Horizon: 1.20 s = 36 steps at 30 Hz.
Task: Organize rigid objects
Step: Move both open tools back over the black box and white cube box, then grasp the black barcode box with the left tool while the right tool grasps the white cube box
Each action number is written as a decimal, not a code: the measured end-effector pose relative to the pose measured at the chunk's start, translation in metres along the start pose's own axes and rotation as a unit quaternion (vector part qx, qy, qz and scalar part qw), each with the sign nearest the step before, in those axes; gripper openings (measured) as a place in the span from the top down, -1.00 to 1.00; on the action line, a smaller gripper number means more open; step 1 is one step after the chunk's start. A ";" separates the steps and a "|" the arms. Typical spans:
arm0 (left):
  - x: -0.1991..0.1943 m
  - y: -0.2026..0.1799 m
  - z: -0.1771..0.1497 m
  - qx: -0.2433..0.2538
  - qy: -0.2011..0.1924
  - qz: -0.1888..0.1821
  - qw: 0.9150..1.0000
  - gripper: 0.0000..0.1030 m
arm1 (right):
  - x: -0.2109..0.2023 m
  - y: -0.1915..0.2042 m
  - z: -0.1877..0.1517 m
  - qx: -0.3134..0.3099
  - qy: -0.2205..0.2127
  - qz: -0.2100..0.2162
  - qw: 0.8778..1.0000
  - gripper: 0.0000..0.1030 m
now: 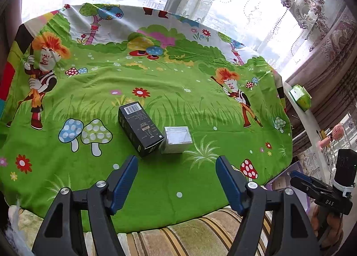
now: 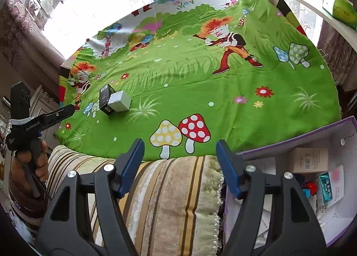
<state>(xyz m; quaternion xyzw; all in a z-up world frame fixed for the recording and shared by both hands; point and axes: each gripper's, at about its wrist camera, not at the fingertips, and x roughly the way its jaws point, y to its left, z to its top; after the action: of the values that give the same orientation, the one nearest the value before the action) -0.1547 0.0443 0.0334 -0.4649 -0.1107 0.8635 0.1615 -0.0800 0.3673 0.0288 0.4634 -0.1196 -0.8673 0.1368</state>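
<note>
- Left hand-held gripper (image 1: 176,163): jaws spread, nothing between the blue pads. It hangs above the green cartoon cloth (image 1: 156,91), just short of the black box (image 1: 139,129).
- Right hand-held gripper (image 2: 179,147): jaws likewise released and empty, over the near edge of the cloth, well apart from the black box and close to the purple storage box (image 2: 296,144).
- Task's things: the black box lies flat on the cloth-covered surface, barcode end away from the left camera. A white cube box (image 1: 177,139) sits touching its right side. Nothing else loose on the cloth.
- The purple storage box, far to the right of the black box, already holds a tan carton (image 2: 309,160), a teal packet (image 2: 324,186) and papers. Judged to be where the boxes belong.
- Striped plush cover (image 2: 169,200) runs below the cloth's near edge, nearer than the black box.
- Risk: the two boxes touch, so a jaw coming down beside the black box may catch or shove the white cube box instead of slipping between them.
- Risk: the black box lies askew to the left jaws; closing across a corner could twist it out.
- Risk: the cloth is loose and wrinkled; a dragging fingertip may bunch it and carry both boxes along.
- Risk: the storage box is crowded; a careless drop may land on the tan carton and tip out.
</note>
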 end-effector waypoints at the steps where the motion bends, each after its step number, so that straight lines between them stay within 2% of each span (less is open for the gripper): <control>1: 0.003 0.003 0.003 -0.007 0.001 0.004 1.000 -0.42 | 0.005 0.006 0.003 -0.005 0.002 0.002 1.000 -0.36; 12: 0.047 0.035 0.037 -0.089 0.024 0.046 0.995 -0.42 | 0.061 0.076 0.035 -0.056 0.017 0.019 0.998 -0.36; 20: 0.083 0.043 0.050 -0.108 0.043 0.073 0.991 -0.42 | 0.101 0.121 0.039 -0.106 0.021 -0.021 0.994 -0.36; 27: 0.110 0.048 0.050 -0.102 0.072 0.101 0.987 -0.42 | 0.121 0.133 0.036 -0.128 0.030 -0.055 0.990 -0.37; 28: 0.112 0.048 0.049 -0.098 0.075 0.104 0.987 -0.40 | 0.123 0.134 0.036 -0.129 0.031 -0.058 0.989 -0.38; 33: 0.119 0.054 0.047 -0.085 0.083 0.106 0.987 0.22 | 0.133 0.138 0.036 -0.132 0.039 -0.066 0.988 -0.39; 36: 0.111 0.064 0.047 -0.101 0.068 0.092 0.988 0.23 | 0.139 0.143 0.037 -0.134 0.042 -0.068 0.988 -0.39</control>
<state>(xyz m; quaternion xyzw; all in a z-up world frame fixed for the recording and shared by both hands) -0.2621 0.0259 -0.0479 -0.5449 -0.1429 0.8253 0.0402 -0.1664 0.1887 -0.0105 0.4836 0.0353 -0.8628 0.1431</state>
